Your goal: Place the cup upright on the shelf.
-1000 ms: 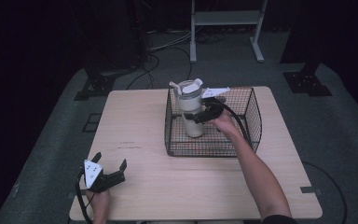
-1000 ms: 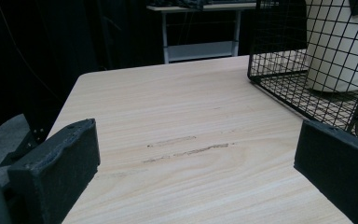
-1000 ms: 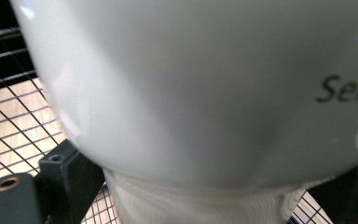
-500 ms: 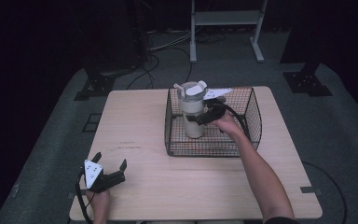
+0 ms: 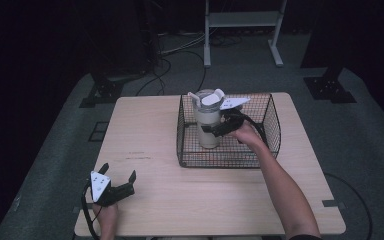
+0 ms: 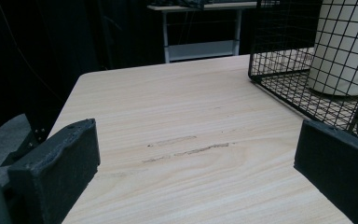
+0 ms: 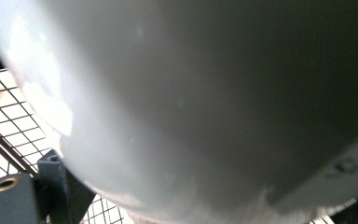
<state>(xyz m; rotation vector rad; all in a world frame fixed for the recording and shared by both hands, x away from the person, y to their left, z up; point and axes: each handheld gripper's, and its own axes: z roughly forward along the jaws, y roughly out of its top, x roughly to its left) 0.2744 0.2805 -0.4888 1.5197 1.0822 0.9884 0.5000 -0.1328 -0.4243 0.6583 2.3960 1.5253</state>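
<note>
High view: right gripper (image 5: 214, 128) clamped on cream tumbler (image 5: 207, 122), upright inside wire basket (image 5: 272, 117) at far right of tabletop (image 5: 230, 200). Grip taken mid-body, probably to keep tumbler vertical and clear of mesh walls for lifting. Right gripper view: tumbler wall pressed close against lens, one jaw seen beside it. Left gripper (image 5: 116, 184) parked at near left corner, jaws spread, nothing between. Count: one tumbler, one basket, two grippers.

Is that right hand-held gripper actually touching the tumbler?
Touching: in the right gripper view the tumbler presses against the right hand-held gripper, whose jaws hug it.
</note>
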